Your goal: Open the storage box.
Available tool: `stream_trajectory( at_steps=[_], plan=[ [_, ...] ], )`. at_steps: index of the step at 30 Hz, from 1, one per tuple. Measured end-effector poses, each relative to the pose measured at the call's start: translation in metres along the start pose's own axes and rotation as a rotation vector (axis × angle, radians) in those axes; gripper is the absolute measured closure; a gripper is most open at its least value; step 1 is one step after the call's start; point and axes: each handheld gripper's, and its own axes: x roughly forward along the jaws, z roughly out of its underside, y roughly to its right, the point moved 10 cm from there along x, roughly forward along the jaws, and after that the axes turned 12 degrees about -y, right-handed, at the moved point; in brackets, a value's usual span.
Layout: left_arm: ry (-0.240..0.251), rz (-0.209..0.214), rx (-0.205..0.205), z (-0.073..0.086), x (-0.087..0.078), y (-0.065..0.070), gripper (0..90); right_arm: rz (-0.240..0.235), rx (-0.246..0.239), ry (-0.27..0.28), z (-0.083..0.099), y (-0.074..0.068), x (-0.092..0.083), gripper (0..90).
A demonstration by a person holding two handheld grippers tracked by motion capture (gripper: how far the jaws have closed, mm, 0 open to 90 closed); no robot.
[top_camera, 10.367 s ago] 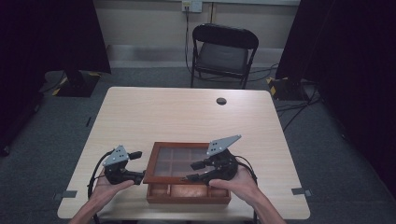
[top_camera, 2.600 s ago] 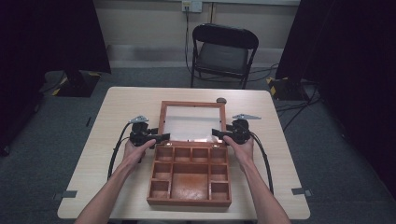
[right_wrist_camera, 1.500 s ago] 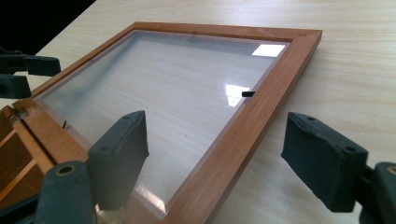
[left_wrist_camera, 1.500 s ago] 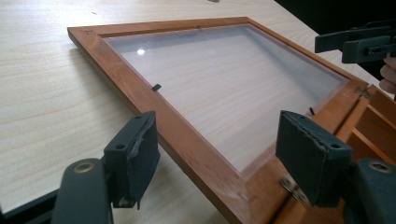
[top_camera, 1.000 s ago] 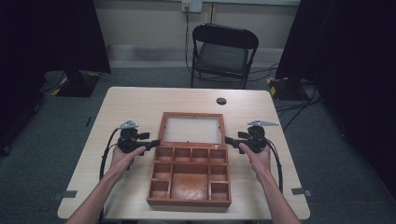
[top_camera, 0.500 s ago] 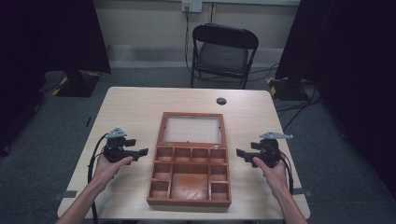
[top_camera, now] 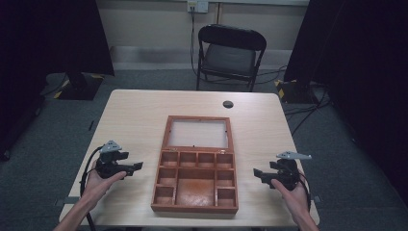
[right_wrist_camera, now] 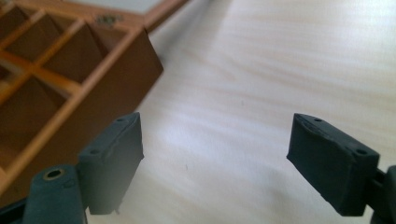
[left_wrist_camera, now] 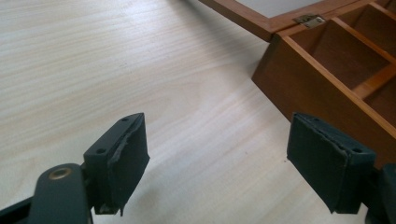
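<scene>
Box (top_camera: 195,185) sits mid-bench, nearer the near edge, lid (top_camera: 197,133) swung fully back and lying flat on the bench (top_camera: 139,115) on the far side, hinges joined to the tray. Glass pane faces up. All compartments look empty as far as I can see. So opening step looks done imo; nothing left on that unless smth has to go in, and no loose items on the bench except a small dark round thing (top_camera: 228,104) near the far edge.

Left claw (top_camera: 137,166) sits left of the box, well apart from it, jaws wide, just been opening, nothing between them, bare bench there in the left gripper view. Right claw (top_camera: 257,173) right of the box, also apart, jaws wide, holding nothing. Both point inward at the box sides. Looks like end state or a reset pose.
</scene>
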Motion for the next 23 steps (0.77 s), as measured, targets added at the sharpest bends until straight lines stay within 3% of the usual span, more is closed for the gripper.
stream_trajectory(
  at_steps=[2,3,4,8,9,10,11,14,17,18,23],
  plan=[
    [-0.013,-0.019,0.013,0.005,0.001,0.001,19.6,0.011,0.014,-0.011,0.008,0.003,0.002,17.2],
    [-0.057,-0.053,0.022,0.014,0.005,-0.001,19.8,0.024,0.014,-0.036,0.017,0.007,0.007,16.3],
    [-0.057,-0.053,0.022,0.014,0.005,-0.001,20.2,0.024,0.014,-0.036,0.017,0.007,0.007,16.3],
    [-0.093,-0.072,-0.02,0.027,0.016,-0.004,21.0,0.043,0.031,-0.055,0.025,0.014,0.012,17.9],
    [-0.109,-0.097,0.009,0.029,0.017,-0.006,21.0,0.076,0.019,-0.069,0.028,0.017,0.015,15.8],
    [-0.104,-0.105,0.023,0.03,0.019,-0.006,21.0,0.076,0.019,-0.069,0.028,0.017,0.015,15.8],
    [-0.09,-0.138,0.037,0.03,0.021,-0.009,19.5,0.122,0.02,-0.075,0.03,0.024,0.017,15.2],
    [-0.071,-0.156,0.032,0.029,0.022,-0.01,18.5,0.158,0.03,-0.057,0.031,0.029,0.017,15.3],
    [-0.042,-0.161,0.029,0.03,0.023,-0.012,13.8,0.22,0.002,-0.028,0.032,0.034,0.019,13.4],
    [-0.042,-0.162,0.029,0.03,0.023,-0.012,13.9,0.228,-0.021,0.002,0.031,0.034,0.022,11.4],
    [-0.043,-0.162,0.029,0.03,0.023,-0.012,13.8,0.228,-0.013,0.0,0.031,0.034,0.022,11.0]
  ],
)
